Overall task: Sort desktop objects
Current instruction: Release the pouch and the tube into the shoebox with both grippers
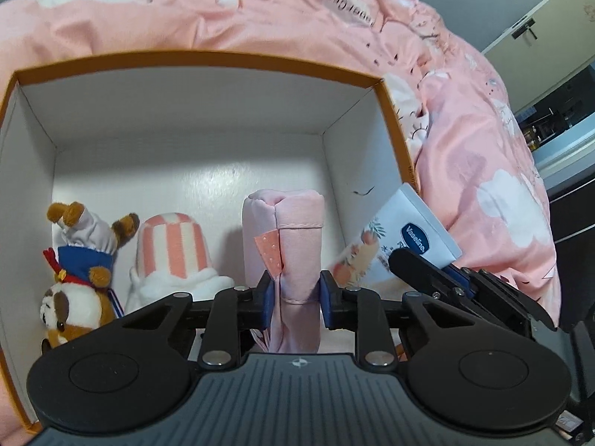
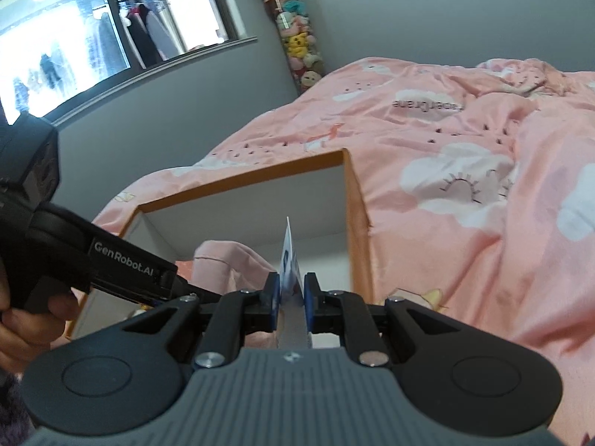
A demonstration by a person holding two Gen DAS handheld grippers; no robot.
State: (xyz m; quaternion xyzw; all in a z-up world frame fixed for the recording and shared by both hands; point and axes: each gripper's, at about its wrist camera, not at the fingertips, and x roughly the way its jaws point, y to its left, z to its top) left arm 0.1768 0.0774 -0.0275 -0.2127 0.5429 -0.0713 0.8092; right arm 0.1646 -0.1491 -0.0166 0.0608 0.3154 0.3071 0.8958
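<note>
Your left gripper (image 1: 295, 293) sat closest to the lens, its blue pads pressed against the two sides of a rolled pink cloth (image 1: 288, 245) standing upright inside the orange-edged box (image 1: 208, 57), near the box's front wall. Left of that cloth in the box, the striped pink-and-white plush (image 1: 173, 256) lay just beside it, and the brown dog plush (image 1: 76, 278) was upside down at the box's left wall. Your right gripper (image 2: 291, 297) was clamped on the flat end of a Vaseline tube (image 1: 399, 243), held at the box's right wall and tilted over its rim, not yet inside as far as I could judge. So you looked well into the sorting: two toys and the cloth were in the box, and the tube seemed to be what was left. Whether the cloth was being set down or taken out, I could not tell. The pink bedspread (image 2: 465, 186) around the box showed no other loose items.
</note>
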